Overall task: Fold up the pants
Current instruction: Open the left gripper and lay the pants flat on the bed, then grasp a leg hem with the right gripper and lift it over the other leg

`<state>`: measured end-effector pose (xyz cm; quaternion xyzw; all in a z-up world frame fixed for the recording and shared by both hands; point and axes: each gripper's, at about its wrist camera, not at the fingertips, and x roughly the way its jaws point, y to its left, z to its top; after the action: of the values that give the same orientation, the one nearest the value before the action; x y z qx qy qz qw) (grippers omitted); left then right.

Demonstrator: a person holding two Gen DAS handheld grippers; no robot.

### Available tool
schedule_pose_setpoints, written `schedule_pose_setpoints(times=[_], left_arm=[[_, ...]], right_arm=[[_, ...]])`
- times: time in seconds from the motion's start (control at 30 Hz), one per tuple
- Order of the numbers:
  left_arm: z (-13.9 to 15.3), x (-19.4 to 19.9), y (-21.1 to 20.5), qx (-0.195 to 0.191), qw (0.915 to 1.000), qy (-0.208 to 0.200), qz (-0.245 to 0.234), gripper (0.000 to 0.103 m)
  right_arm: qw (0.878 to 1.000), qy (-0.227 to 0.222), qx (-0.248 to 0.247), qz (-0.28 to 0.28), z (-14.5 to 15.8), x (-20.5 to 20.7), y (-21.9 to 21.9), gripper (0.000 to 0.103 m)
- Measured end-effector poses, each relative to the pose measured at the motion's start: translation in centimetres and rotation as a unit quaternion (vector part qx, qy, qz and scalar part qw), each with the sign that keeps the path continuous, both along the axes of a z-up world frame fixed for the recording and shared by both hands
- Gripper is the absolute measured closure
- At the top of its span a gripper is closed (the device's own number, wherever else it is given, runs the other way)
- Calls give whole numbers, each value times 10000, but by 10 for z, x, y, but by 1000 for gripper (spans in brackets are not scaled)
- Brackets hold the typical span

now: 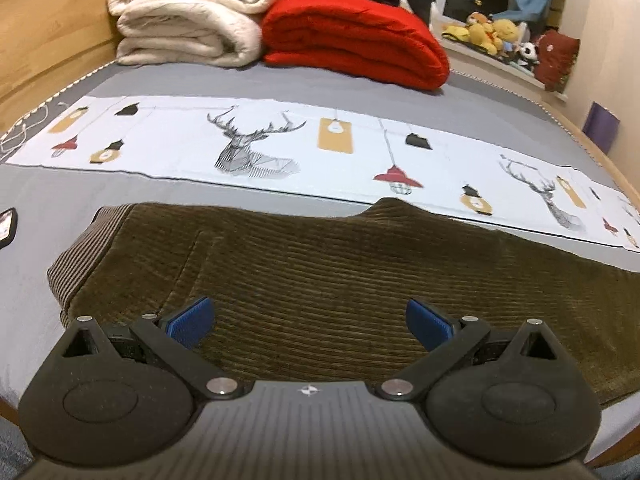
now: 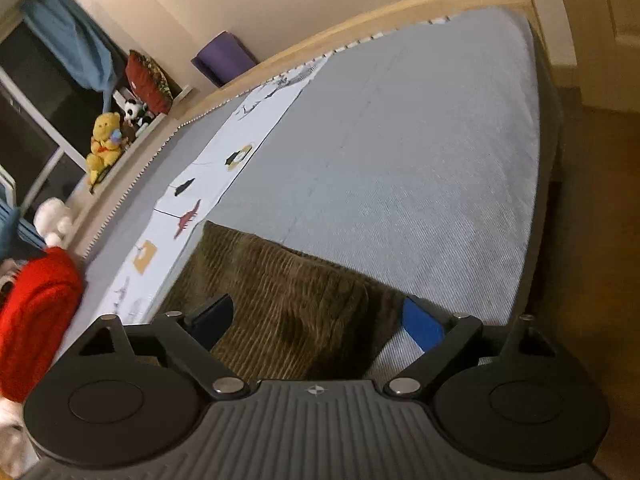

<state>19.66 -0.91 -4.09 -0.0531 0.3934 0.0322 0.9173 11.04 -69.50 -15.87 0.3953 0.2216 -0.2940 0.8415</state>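
Left wrist view sits low and close over the pants (image 1: 340,280), facing across the bed (image 1: 280,80). Right wrist view looks steeply down over the pants' end, tilted. Both share pants and bed.

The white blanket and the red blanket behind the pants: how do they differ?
The white blanket looks fluffy and stands taller; the red blanket looks smoother and lies lower. The white blanket is on the left, by the wooden bed frame; the red one is to its right. Both are folded, touching, on the grey bed.

Right tongs (image 2: 316,322) spread wide over pants (image 2: 288,280) — grey bed (image 2: 420,160).
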Motion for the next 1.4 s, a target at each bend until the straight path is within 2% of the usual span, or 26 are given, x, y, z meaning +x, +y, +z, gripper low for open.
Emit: schedule_pose_setpoints(times=[0.07,0.13,0.17,0.2,0.27,0.43,0.5,0.6,0.67,0.77,0.8,0.83,0.9,1.0,1.07,1.1,1.13,1.17,1.2,1.23,1.27,1.3,1.33,1.4], left_arm=[[-5,4,0,-30,9999,106,25,0],[-8,7,0,-76,9998,165,32,0],[-10,8,-1,-84,9998,171,24,0],[-11,8,-1,-71,9998,169,11,0],[-13,10,-3,6,9998,178,-20,0],[-16,17,3,49,9998,188,54,0],[-15,20,9,19,9997,202,107,0],[-15,30,20,-87,9995,230,213,0],[-18,37,26,-153,9993,245,251,0],[-26,48,32,-190,9994,202,203,0],[-29,50,33,-236,9994,168,189,0],[-33,53,34,-327,9991,173,187,0],[-38,58,36,-542,9979,286,211,0],[-42,67,37,-849,9952,446,193,0],[-42,67,35,-825,9956,411,186,0],[-41,65,35,-796,9959,389,194,0],[-40,64,35,-799,9959,375,185,0],[-39,63,35,-835,9957,366,161,0],[-39,62,35,-873,9955,358,123,0],[-38,60,35,-876,9955,347,89,0],[-37,59,35,-850,9958,334,75,0],[-36,57,34,-807,9962,312,74,0],[-35,56,33,-771,9966,293,89,0],[-35,54,32,-765,9966,295,111,0]], right_arm=[[9994,127,-270,188,0,9,5,6],[9985,81,-386,390,-1,9,8,11],[9985,-9,-298,449,-1,7,7,27],[9986,-124,-70,507,-3,5,5,54],[9951,-345,621,687,-11,3,-3,84],[9984,-2,435,359,-5,13,4,85],[9986,376,259,252,3,25,12,85],[9932,953,-600,299,29,50,39,86],[9807,1042,-1534,615,55,70,73,86],[9495,782,-2686,1423,93,96,143,86],[9348,664,-3026,1738,102,102,171,86],[9134,491,-3408,2172,109,108,208,86],[8743,116,-3836,2971,112,111,270,86],[7948,-219,-4153,4419,90,103,359,86],[7293,23,-4294,5327,55,92,404,86],[6902,244,-4366,5765,32,83,419,86],[6612,520,-4375,6072,14,77,428,86],[6368,605,-4629,6137,2,68,435,86],[6141,479,-5001,6087,-2,59,439,86],[6142,480,-4955,6123,1,59,437,86],[6429,444,-4619,6095,7,64,429,86],[6657,422,-4346,6052,10,68,423,86],[6807,382,-4221,5975,14,70,418,86],[6875,233,-4307,5842,20,69,416,86]])
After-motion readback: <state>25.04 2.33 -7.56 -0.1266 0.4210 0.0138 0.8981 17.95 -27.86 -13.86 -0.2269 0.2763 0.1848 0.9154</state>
